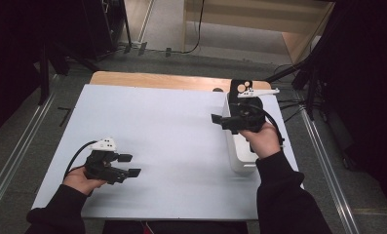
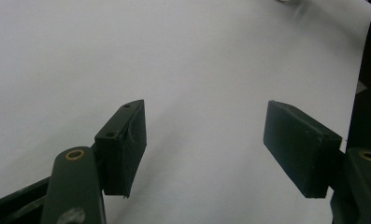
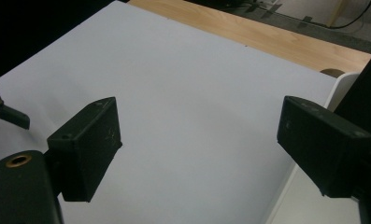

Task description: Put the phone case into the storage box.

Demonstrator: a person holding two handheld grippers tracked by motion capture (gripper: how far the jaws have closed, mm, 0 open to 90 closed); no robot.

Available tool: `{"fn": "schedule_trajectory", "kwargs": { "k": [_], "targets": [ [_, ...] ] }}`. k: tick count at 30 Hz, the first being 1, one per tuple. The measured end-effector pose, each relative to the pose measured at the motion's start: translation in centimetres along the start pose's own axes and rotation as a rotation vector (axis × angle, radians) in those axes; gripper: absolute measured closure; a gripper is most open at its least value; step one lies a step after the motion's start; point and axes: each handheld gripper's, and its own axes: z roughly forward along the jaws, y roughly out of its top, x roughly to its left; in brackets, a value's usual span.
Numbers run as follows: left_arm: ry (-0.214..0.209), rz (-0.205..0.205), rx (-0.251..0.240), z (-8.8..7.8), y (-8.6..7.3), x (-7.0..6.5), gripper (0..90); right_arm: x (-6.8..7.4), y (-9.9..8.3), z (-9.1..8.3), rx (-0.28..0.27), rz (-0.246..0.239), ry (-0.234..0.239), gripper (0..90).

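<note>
My left gripper [image 1: 130, 165] [image 2: 204, 140] hovers over the near left of the white board [image 1: 166, 136], jaws pointing right, open with nothing between them. My right gripper [image 1: 219, 122] [image 3: 199, 140] is held above the left rim of a long white box [image 1: 240, 156] at the board's right side. Its jaws point left over the board and stand apart, empty. In the right gripper view the box's white rim [image 3: 342, 81] lies beside the right jaw, and the left gripper [image 3: 5, 114] shows small at the far left.
A black upright piece with white round marks [image 1: 241, 87] stands at the far end of the white box. A strip of bare wooden tabletop [image 1: 157, 80] runs along the board's far edge. Dark stands, cables and floor rails surround the table.
</note>
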Motion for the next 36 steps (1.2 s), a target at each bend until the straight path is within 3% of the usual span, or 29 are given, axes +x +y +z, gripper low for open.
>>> {"fn": "schedule_trajectory", "kwargs": {
  "k": [7, 10, 25, 36],
  "targets": [
    [0.001, 0.001, 0.002, 0.0, 0.0, 0.0, 29.7, 0.6, -1.1, 0.2, 0.009, -0.029, 0.020, 12.9],
    [0.000, 0.002, 0.002, 0.0, 0.0, 0.0, 29.7, 0.8, -1.8, 0.4, -0.002, -0.044, 0.042, 19.8],
    [-0.003, 0.000, 0.001, -0.1, 0.0, 0.0, 29.7, 1.6, -4.5, 0.5, 0.009, -0.044, 0.111, 20.5],
    [-0.002, 0.002, 0.003, -0.1, 0.1, -0.1, 29.7, 2.3, -6.6, 0.8, 0.033, -0.072, 0.147, 21.0]
  ]
}}
